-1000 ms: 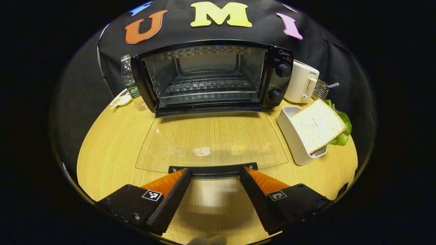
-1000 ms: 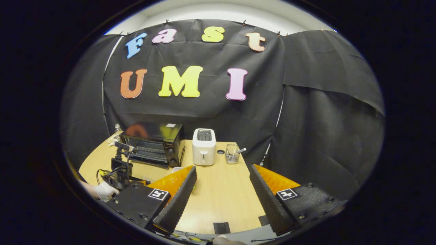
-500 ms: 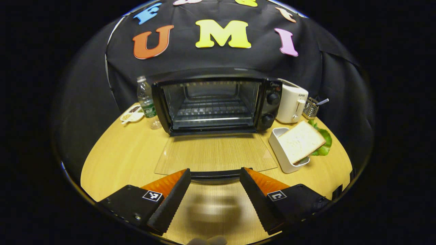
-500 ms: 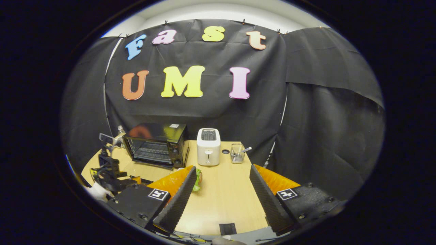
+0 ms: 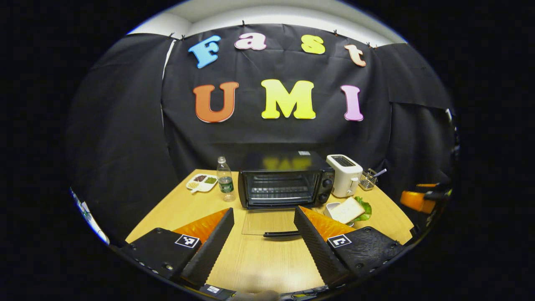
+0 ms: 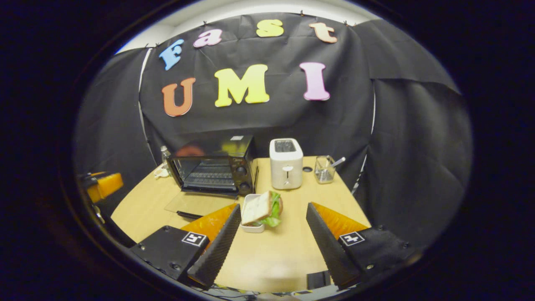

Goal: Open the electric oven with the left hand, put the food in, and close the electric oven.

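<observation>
We judge the first step done: the oven [image 5: 286,186] stands open ahead of our left gripper [image 5: 263,246], its glass door [image 5: 267,221] lying flat. Both grippers are spread and empty. The sandwich [image 6: 263,209] waits in its white dish [image 6: 250,228] just ahead of our right gripper [image 6: 269,246]; loading and closing remain

The left tool [image 5: 263,219] has backed well off from the oven [image 5: 286,183] door handle [image 5: 281,234], while the right tool [image 6: 273,215] now faces the sandwich [image 6: 262,207].

Both views oven-facing [image 5: 286,185], well back.
</observation>
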Demonstrator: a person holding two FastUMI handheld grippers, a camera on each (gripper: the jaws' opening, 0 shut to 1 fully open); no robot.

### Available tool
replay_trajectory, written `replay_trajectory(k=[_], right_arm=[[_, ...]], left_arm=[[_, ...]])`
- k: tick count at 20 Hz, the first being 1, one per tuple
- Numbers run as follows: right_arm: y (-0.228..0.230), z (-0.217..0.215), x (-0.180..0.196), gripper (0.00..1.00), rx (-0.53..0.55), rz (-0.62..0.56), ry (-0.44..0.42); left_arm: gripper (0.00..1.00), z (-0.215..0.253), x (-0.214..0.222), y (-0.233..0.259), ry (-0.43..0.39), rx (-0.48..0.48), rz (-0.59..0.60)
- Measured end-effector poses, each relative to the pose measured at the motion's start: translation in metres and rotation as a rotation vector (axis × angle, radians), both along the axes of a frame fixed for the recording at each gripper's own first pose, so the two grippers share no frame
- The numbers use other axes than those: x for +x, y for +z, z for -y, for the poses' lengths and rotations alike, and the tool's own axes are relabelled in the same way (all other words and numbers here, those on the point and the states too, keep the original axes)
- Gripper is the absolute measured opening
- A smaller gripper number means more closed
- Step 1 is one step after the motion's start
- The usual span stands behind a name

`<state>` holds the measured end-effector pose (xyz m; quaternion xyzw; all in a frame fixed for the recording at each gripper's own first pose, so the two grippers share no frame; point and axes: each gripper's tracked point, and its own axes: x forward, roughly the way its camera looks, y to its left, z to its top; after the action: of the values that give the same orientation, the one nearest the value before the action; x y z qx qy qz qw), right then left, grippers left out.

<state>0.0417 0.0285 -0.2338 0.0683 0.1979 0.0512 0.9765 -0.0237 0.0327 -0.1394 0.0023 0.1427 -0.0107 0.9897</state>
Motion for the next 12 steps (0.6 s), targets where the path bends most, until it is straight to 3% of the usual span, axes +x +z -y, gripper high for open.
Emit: replay_trajectory(k=[5,10,11,12], right_arm=[[-0.090,-0.004,0.040,0.99,0.175,-0.182,0.002],[-0.128,0.003,0.099,0.99,0.318,-0.267,0.014],[-0.129,0.005,0.112,0.87,0.340,-0.275,0.025],[-0.128,0.002,0.122,0.98,0.365,-0.289,0.053]], left_arm=[[0.95,-0.001,-0.039,0.055,0.041,-0.025,0.078],[0.95,-0.007,-0.053,0.072,0.145,0.005,0.069],[0.95,-0.007,-0.053,0.073,0.172,0.004,0.060],[0.95,-0.006,-0.051,0.074,0.195,0.002,0.054]])
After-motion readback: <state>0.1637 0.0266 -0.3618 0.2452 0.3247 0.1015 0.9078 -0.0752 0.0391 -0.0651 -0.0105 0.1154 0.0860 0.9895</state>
